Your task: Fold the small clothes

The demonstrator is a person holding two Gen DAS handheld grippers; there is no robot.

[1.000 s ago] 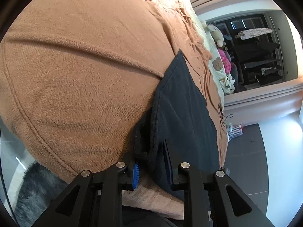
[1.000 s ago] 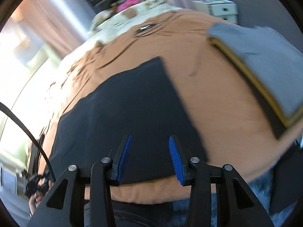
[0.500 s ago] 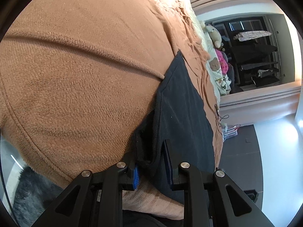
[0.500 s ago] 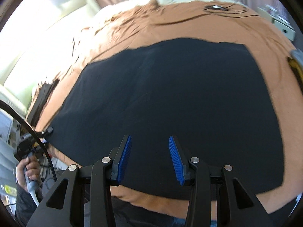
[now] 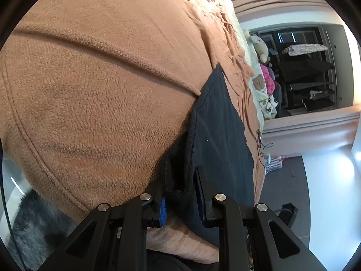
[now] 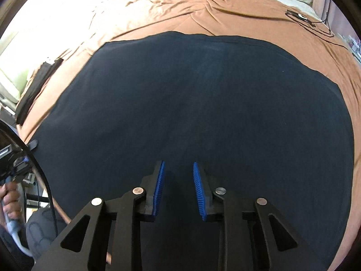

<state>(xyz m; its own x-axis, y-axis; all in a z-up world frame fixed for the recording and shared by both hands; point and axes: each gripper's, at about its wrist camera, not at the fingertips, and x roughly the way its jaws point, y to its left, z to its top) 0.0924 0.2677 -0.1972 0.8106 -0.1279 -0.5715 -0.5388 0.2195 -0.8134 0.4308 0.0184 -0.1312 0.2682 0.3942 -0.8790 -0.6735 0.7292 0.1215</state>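
A black garment (image 6: 191, 101) lies spread flat on a brown fleece blanket (image 5: 101, 90) over a bed. At the garment's left corner my left gripper (image 5: 180, 194) is shut, with a bunched fold of its hem pinched between the pads. In the left wrist view the garment (image 5: 218, 135) runs away to the right as a narrow dark strip. My right gripper (image 6: 178, 183) points down over the near middle of the garment. Its jaws are closing, and the blue pads (image 6: 159, 180) stand a little apart with smooth dark cloth showing between them and no fold gripped.
Rumpled brown bedding (image 6: 191, 4) and pale pillows lie beyond the garment. A black cable and small device (image 6: 302, 19) rest at the far right of the bed. A person's hand (image 6: 10, 201) holds the left tool at the lower left. Dark shelving (image 5: 311, 76) stands across the room.
The right gripper swung in from the garment's right side to over its near middle, dropped closer, and its jaws narrowed. The left gripper kept its hold on the hem and stayed put.
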